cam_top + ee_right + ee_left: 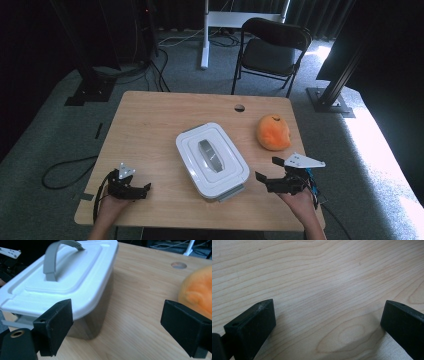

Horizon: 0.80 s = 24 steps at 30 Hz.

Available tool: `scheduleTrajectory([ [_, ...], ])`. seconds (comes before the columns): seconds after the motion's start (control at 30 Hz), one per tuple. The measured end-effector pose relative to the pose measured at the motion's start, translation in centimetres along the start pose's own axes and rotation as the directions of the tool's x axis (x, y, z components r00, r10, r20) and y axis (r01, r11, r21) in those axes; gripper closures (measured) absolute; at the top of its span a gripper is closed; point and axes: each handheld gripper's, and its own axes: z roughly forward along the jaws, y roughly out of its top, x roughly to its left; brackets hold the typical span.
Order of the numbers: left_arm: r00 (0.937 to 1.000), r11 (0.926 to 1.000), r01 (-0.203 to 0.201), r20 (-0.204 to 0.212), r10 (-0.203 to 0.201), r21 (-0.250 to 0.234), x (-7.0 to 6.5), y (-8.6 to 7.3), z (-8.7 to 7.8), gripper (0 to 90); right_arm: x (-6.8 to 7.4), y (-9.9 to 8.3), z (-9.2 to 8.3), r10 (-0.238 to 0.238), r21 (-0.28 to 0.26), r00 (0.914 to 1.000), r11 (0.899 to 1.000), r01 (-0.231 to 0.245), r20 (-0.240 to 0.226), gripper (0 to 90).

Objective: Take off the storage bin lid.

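A white lidded box [212, 159] with a grey handle [210, 155] sits mid-table; the right gripper view shows the box [75, 282] and its handle [53, 257] close on the left. An orange plush toy [273, 132] lies right of the box and appears as the plush toy [197, 292] at the right edge of that view. My right gripper [267, 171] rests open near the front right, just right of the box. Near the front left corner, my left gripper [144, 189] is open over bare wood, its jaws wide apart around nothing [329, 322].
The wooden table [150, 120] has a cable hole [239, 107] at its far edge. Beyond it stand a black folding chair [272, 50] and a white desk leg [204, 35]. Cables lie on the grey carpet at the left.
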Motion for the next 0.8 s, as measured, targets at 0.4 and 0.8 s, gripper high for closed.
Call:
scheduleTrajectory([
  [0.4, 1.0000, 1.0000, -0.002, 0.002, 0.002, 0.000, 0.0, 0.0, 0.0, 0.2, 1.9, 2.3, 1.1, -0.052, -0.011, 0.9977, 0.999, 0.052, -0.043, 10.3],
  [0.8, 1.0000, 1.0000, -0.005, 0.004, 0.005, 0.000, 0.0, 0.0, 0.0, 0.2, 4.1, 3.7, 2.9, -0.097, -0.008, 0.9919, 0.995, 0.096, -0.083, 10.3],
])
